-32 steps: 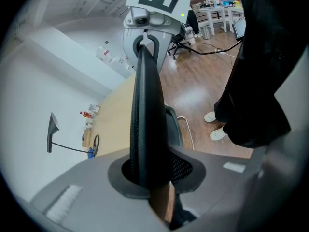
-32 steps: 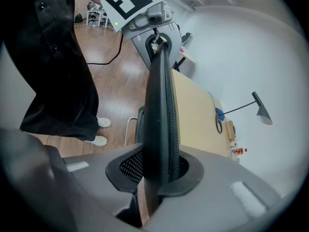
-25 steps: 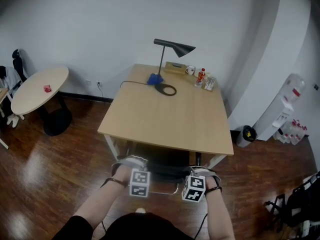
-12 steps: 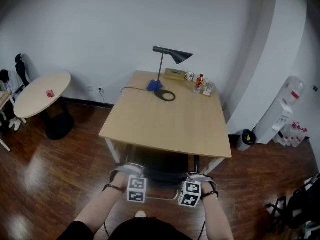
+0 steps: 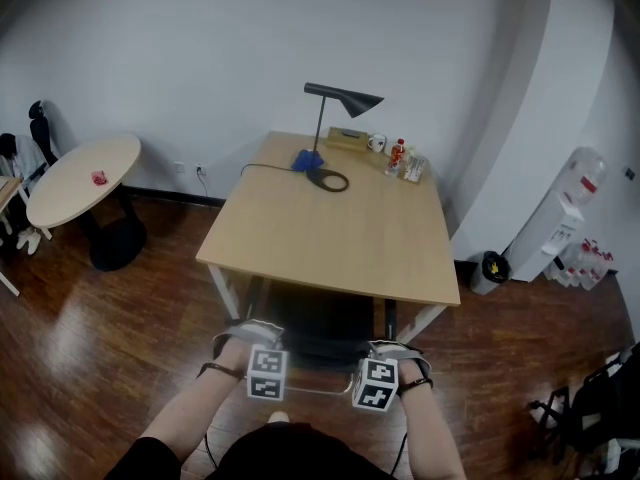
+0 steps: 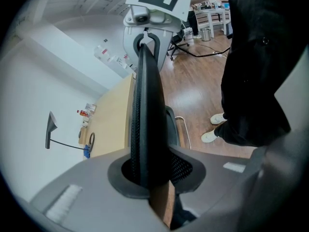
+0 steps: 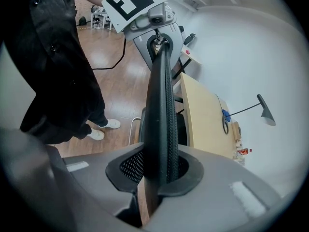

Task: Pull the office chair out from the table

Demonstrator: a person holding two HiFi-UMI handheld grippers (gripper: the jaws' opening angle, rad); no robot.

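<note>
Two-handed pull on the office chair, which sits tucked under the near edge of the table, its seat mostly hidden beneath the top. The left gripper and the right gripper each clamp the top rim of the mesh backrest, one near each corner. A good pull is level and equal on both sides (an uneven tug would likely swivel the chair), drawn straight toward the person. Count: one chair, one table, two grippers, one desk lamp, one round side table.
</note>
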